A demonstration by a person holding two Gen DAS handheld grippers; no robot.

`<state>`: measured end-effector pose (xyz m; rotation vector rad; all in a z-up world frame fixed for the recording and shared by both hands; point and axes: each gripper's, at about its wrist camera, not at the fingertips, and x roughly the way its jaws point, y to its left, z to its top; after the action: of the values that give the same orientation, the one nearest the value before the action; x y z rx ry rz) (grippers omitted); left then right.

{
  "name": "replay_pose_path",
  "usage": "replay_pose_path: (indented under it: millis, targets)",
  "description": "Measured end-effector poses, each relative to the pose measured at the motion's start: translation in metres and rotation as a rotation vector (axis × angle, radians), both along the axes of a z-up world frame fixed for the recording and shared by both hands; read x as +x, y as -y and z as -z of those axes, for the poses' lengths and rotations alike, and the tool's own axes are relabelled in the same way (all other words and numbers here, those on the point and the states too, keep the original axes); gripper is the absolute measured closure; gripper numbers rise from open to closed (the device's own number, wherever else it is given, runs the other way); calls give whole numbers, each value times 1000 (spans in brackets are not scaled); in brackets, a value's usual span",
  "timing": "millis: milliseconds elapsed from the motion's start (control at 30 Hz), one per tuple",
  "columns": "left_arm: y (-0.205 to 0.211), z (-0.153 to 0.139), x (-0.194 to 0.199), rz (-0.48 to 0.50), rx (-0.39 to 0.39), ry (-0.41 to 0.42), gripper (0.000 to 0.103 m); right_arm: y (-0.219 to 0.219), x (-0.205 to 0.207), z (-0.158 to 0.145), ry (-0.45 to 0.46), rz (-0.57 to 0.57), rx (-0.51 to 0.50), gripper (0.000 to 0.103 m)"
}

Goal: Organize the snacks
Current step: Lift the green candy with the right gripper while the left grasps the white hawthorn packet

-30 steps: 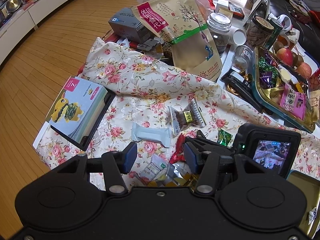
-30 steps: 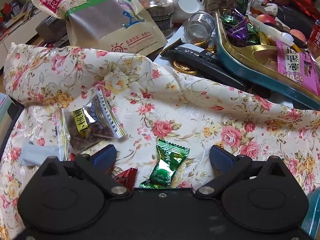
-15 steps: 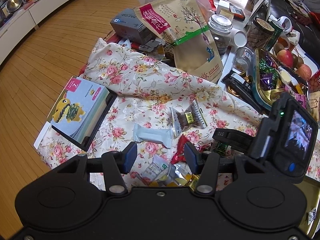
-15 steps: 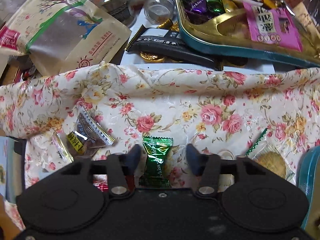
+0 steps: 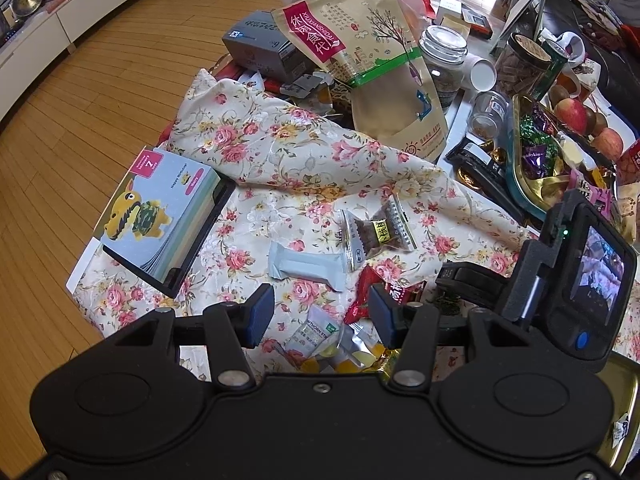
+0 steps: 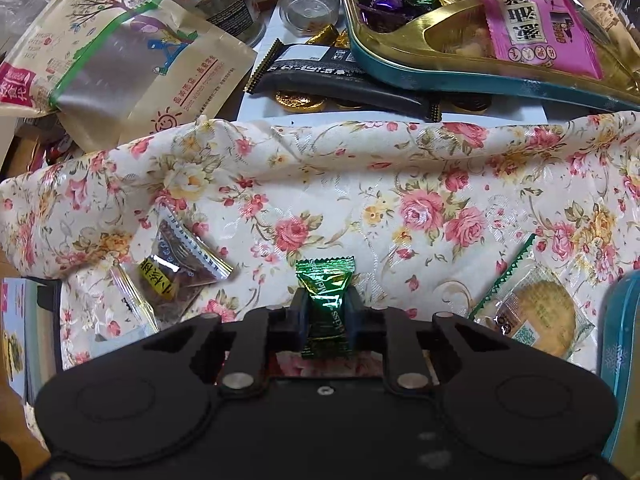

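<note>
Closing within the last moment, the right gripper (image 6: 325, 322) now pinches the green candy (image 6: 326, 304); the left gripper (image 5: 320, 314) hangs half-open, empty. Several snacks still lie on the floral cloth (image 6: 360, 184); the gold tray (image 6: 460, 60) is part-filled.

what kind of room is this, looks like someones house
Most likely a home living room: wooden floor, a low table under a floral cloth strewn with snacks, apples, and what may be a dark sofa behind.
</note>
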<state>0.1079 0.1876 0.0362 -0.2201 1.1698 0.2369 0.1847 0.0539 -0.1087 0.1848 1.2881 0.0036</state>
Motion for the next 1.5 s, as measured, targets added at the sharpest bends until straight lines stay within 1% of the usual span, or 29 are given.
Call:
replay_pose_path:
  millis: [33,100,133,233,367,500,567,667,767,833,900,967,1100,1167,1267,1367,1500]
  targets:
    - [0,0,0,-1,0,0,45,0,0,0,-6,-7,19,84]
    - [-1,-1,0,-2,-1,4,45,3,-4,-2,-25,5,122,85]
    - [-2,-1,0,-5,0,6,45,5,-5,-3,-28,18,155,85]
    - [-4,-3,0,-13,-3,10,45,9,-9,-14,-23,0,231,85]
    - [-4,-5,-2,-8,16,30,45,11,-15,-40,-7,-38,294,85]
    - [-1,-8,-4,16,34,51,45,20,-29,-73,14,-125,398,85]
    - [0,-9,-5,25,29,53,45,25,-39,-88,27,-161,424,85]
    - [3,-9,-5,51,17,54,47,33,-59,-110,57,-208,417,84]
    - [10,-7,-5,93,27,56,47,46,-77,-120,61,-212,393,84]
    - [14,-4,-5,110,25,39,48,56,-87,-122,51,-197,370,84]
    - [14,2,-4,121,5,17,50,66,-97,-120,41,-164,338,84]
    - [13,7,-2,127,-6,-3,50,75,-106,-121,40,-144,311,84]
    - [13,19,-1,145,-21,-29,51,88,-120,-123,85,-139,205,84]
    - [12,26,-1,147,-38,-47,51,96,-122,-121,84,-121,206,84]
    - [11,38,-1,159,-61,-83,51,106,-122,-118,66,-89,242,84]
    - [11,49,-2,182,-44,-98,51,110,-122,-110,28,-67,254,84]
    - [8,59,-2,200,-22,-98,51,111,-127,-106,3,-71,244,84]
